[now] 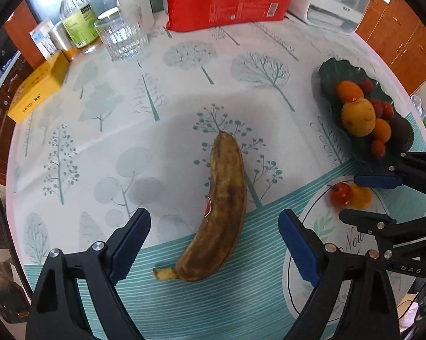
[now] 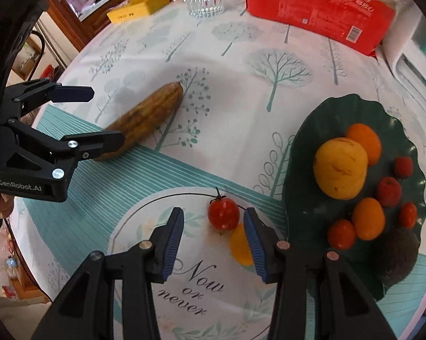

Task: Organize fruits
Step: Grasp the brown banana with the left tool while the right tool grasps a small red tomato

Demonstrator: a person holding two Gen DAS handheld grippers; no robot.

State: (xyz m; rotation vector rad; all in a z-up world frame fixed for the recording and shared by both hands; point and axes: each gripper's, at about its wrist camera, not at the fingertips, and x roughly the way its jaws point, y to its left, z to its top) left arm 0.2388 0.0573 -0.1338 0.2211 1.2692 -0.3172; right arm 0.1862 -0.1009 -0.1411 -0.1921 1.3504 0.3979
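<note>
two grippers apart over loose fruit beside the green plate

two open grippers hang over the tablecloth (image 1: pixel 170 85), and we take the dark green plate (image 2: pixel 340 107) as our landmark. farthest left of the plate we see the left gripper (image 1: pixel 214 243), its jaws spread wide with nothing between the pads; its blue fingers (image 1: pixel 130 243) sit to either side of the stem half of the banana (image 1: pixel 221 212) without touching it. the banana, brown and spotted with a red sticker, lies flat on the cloth well left of the plate.

nearer the plate, just off its left rim, we see a cherry tomato (image 2: pixel 223 213) and a small yellow fruit (image 2: pixel 239 245) touching each other on the cloth. our right gripper (image 2: pixel 213 240) has its jaws apart around this pair, gripping neither; the tomato sits between the tips, while the right finger hides part of the yellow fruit.

on the plate itself rest a large yellow fruit (image 2: pixel 340 168), orange and red small fruits, and a dark avocado (image 2: pixel 397 257).
</note>
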